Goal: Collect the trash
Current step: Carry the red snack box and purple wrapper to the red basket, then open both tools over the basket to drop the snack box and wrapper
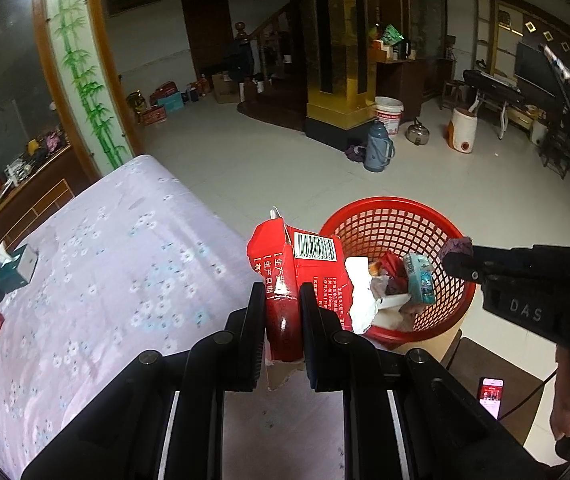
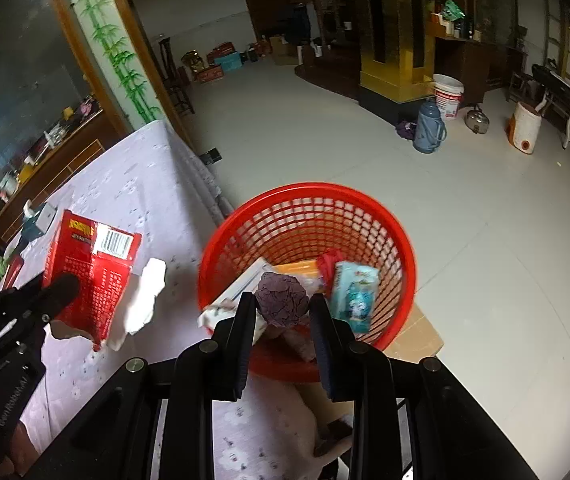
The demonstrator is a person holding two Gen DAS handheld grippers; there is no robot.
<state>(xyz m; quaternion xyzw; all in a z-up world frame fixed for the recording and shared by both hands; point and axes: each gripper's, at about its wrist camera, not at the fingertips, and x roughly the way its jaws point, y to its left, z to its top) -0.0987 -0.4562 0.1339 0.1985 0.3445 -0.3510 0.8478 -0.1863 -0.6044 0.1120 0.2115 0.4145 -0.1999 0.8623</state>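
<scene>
Pale tiled floor (image 2: 465, 220) fills the right and upper middle of both views, wide and bare around the red mesh basket (image 2: 305, 208).

- Left gripper (image 1: 283, 312): clamped on a torn red carton (image 1: 305, 264), barcode facing up, white ragged inner edge at its right side. Lower centre of the left view, carton overlapping the basket's (image 1: 401, 204) near-left rim; from the right view the carton (image 2: 93, 272) is at centre left, over the tablecloth, apart from the basket.
- Right gripper (image 2: 283, 308): fingers closed on a crumpled purple wad (image 2: 281, 300), held over the near inside of the basket. In the left view the wad (image 1: 456, 246) sits at the gripper's tip (image 1: 455, 258) above the basket's right rim.
- Basket contents: teal and white carton (image 2: 355, 292), red scrap, orange and white packs.
- Basket stands on a brown board (image 2: 421, 336) at the table's edge.
- Table with lilac flowered cloth (image 1: 105, 260) runs to upper left; tissue box (image 1: 17, 268) and small red items at far left.
- Far floor: blue flask (image 1: 379, 146), kettle (image 1: 417, 133), white bucket (image 1: 389, 114), well apart from the basket.
- Phone (image 1: 491, 396) lit, lower right of the left view.
</scene>
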